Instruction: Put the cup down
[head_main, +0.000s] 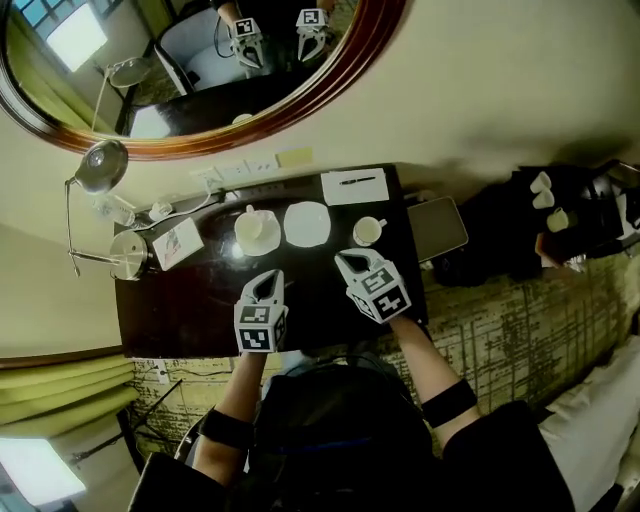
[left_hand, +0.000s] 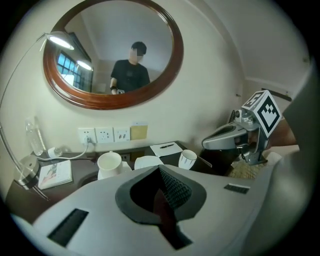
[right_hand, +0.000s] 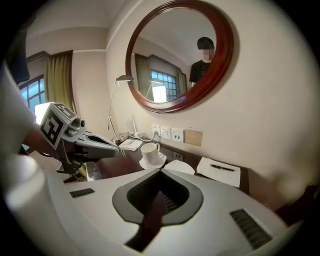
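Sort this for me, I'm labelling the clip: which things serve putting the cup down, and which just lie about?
Job: lone cup, standing on the desk; right gripper, shut and empty.
Lying about: cup on saucer, empty saucer, notepad, booklet, lamp.

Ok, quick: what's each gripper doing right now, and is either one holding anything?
Left gripper: closed, holding nothing.
Right gripper: closed, holding nothing.
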